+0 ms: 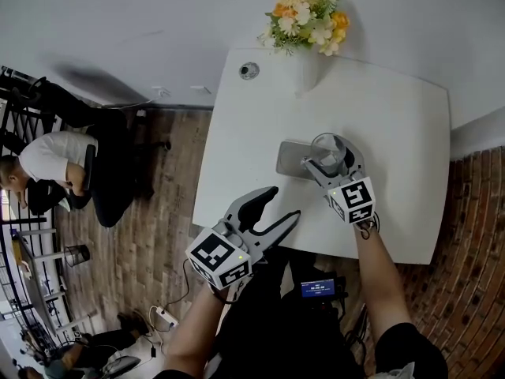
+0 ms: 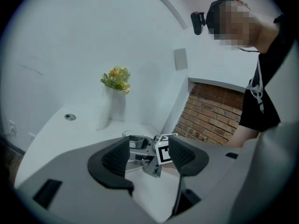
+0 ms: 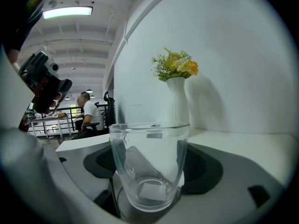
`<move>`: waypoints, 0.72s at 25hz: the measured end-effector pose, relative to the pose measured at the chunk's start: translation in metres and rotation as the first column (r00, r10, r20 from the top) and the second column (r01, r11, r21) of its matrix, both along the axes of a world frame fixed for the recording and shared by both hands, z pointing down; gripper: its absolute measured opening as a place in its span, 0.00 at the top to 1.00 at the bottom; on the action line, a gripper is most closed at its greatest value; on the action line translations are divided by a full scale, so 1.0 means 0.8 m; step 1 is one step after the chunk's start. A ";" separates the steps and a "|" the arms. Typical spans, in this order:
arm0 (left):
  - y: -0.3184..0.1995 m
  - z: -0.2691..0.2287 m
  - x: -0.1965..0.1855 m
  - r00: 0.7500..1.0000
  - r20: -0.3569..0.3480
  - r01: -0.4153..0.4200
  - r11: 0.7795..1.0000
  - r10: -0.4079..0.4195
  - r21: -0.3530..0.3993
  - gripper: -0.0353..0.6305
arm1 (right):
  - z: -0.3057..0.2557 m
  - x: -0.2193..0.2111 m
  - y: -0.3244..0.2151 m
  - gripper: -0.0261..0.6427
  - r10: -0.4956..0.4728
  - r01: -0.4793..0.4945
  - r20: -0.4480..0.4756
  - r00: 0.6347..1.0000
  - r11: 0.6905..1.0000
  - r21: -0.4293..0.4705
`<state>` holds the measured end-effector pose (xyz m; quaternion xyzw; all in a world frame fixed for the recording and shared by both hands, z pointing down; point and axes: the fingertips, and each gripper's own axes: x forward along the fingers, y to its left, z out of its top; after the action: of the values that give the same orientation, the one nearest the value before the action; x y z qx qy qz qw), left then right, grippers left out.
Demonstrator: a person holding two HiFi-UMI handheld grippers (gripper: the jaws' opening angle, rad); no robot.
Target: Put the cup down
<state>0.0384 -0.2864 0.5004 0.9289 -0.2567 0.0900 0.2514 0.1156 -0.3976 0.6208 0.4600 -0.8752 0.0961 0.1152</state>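
A clear glass cup point(image 1: 328, 148) stands upright between the jaws of my right gripper point(image 1: 332, 161), which is shut on the cup. It is over the middle of the white table point(image 1: 394, 125), at the right end of a flat grey mat point(image 1: 289, 159). I cannot tell whether its base touches the table. In the right gripper view the cup point(image 3: 149, 139) fills the gap between the dark pads point(image 3: 202, 164). My left gripper point(image 1: 285, 203) hangs open and empty at the table's near left edge; its view shows the cup point(image 2: 136, 141) and the right gripper beyond its jaws.
A white vase point(image 1: 309, 68) of yellow and orange flowers stands at the table's far edge by the wall. A round metal grommet point(image 1: 249, 70) sits in the far left corner. A seated person point(image 1: 55, 160) is off to the left on the wooden floor. Brick shows to the right.
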 end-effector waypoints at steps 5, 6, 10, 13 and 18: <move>0.002 -0.003 0.006 1.000 -0.003 -0.008 1.000 0.008 0.004 0.55 | 0.004 0.005 0.013 0.40 -0.013 0.013 -0.033 0.999 1.000 0.004; 0.002 -0.003 0.006 1.000 -0.005 -0.008 1.000 0.008 0.005 0.55 | 0.006 0.006 0.016 0.40 -0.016 0.016 -0.041 0.999 1.000 0.003; 0.004 -0.005 0.006 1.000 -0.005 -0.012 1.000 0.012 0.010 0.55 | 0.009 0.007 0.021 0.40 -0.020 0.020 -0.070 0.997 1.000 -0.001; 0.006 -0.006 0.007 1.000 -0.006 -0.011 1.000 0.011 0.011 0.55 | 0.010 0.008 0.020 0.40 -0.015 0.015 -0.075 0.997 1.000 -0.009; 0.013 -0.008 0.001 1.000 0.004 -0.003 1.000 0.003 0.019 0.55 | 0.009 0.012 0.023 0.39 0.014 -0.016 -0.062 0.998 1.000 -0.026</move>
<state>0.0394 -0.2760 0.4943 0.9314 -0.2568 0.0899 0.2417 0.1253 -0.3791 0.6283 0.4678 -0.8663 0.0944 0.1474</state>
